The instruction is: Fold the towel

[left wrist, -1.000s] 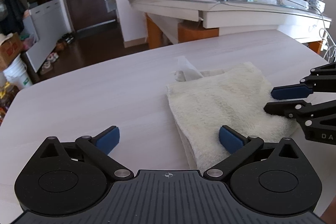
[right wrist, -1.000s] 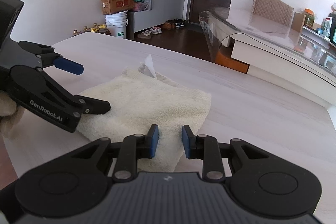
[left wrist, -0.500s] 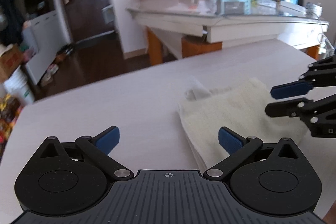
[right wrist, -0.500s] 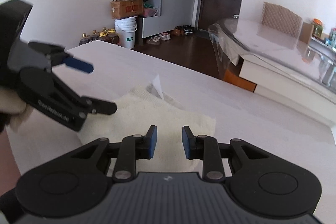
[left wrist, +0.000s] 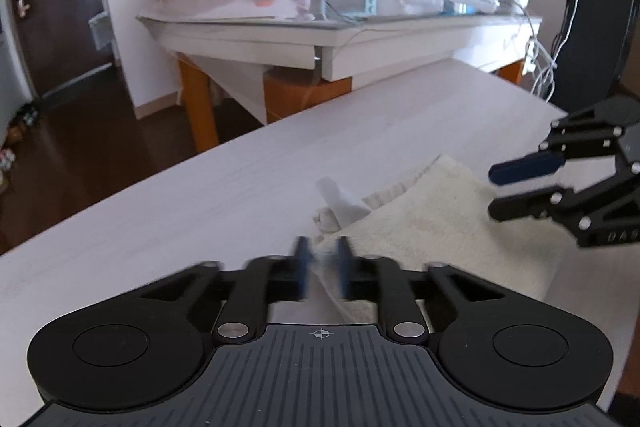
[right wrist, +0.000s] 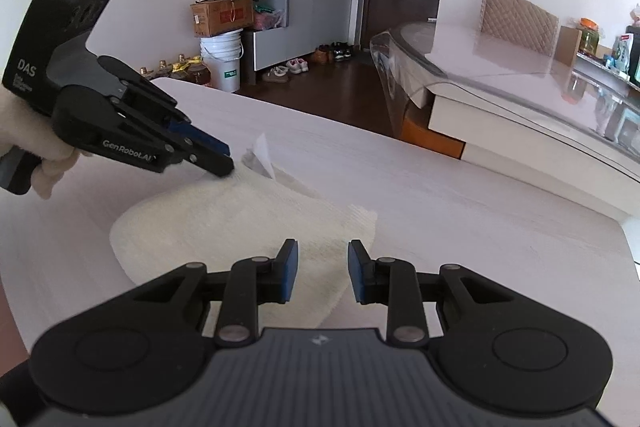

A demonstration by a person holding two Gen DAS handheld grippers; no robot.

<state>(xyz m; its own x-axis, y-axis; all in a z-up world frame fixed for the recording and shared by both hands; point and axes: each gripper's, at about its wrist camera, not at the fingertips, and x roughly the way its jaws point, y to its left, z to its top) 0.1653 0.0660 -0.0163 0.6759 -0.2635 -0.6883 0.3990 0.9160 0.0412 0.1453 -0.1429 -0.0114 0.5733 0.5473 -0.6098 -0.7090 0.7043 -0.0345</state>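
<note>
A cream towel point(right wrist: 240, 227), folded, lies on the pale wood surface point(right wrist: 460, 227) in front of me, its white tag point(right wrist: 264, 154) sticking up at the far corner. My left gripper point(left wrist: 322, 267) has its jaws nearly together around the towel's near corner; blur hides whether they pinch it. My right gripper point(right wrist: 322, 269) hovers over the towel's near edge, jaws slightly spread and holding nothing.
</note>
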